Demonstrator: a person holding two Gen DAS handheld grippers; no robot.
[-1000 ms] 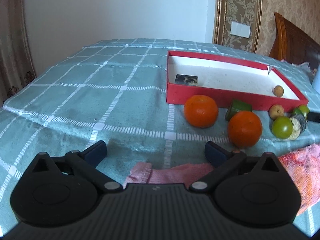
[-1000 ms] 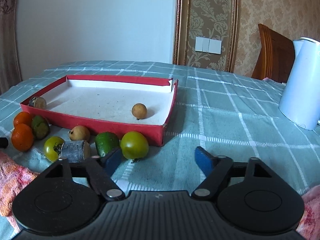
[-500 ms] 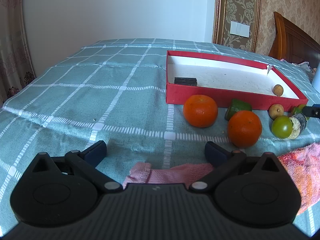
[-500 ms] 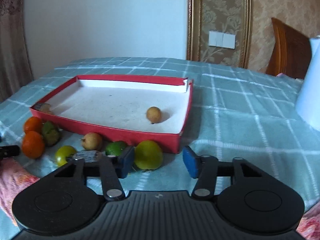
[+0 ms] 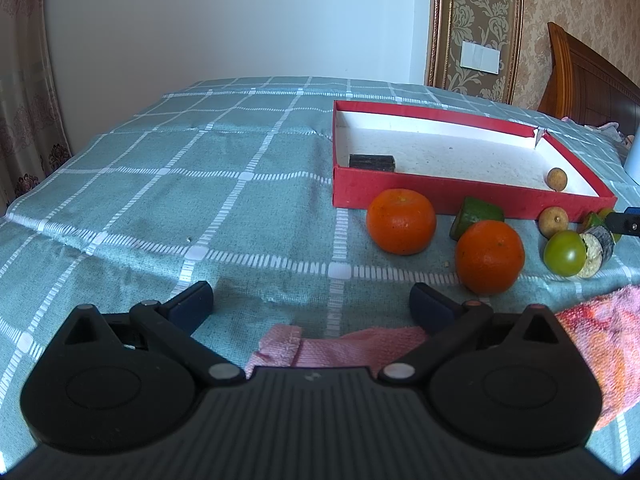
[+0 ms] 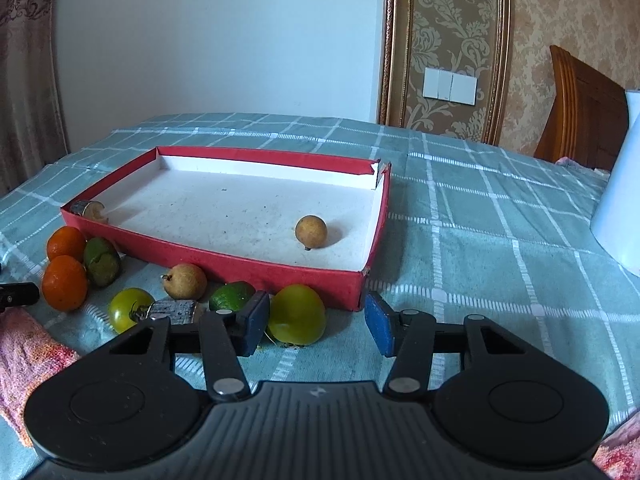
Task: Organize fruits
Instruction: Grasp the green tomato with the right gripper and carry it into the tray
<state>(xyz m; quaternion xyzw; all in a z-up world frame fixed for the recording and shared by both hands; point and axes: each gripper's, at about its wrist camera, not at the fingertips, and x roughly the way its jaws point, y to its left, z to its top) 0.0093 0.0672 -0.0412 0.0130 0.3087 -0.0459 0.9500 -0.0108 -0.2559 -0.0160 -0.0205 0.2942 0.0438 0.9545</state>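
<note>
Approach step: right gripper [image 6: 316, 328] straddling yellow-green fruit [image 6: 296, 314] just outside red tray [image 6: 256, 270], jaws parted, only the left pad touching it. Left gripper [image 5: 310, 302] idling, released. Next, probably: clenching, lifting fruit over tray wall.

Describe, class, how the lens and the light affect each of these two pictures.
Left wrist view: fisheye bends the tablecloth grid; daylight is soft, with faint shadows under the oranges. Right wrist view: door frame bows, white jug glares, corners go dark.
</note>
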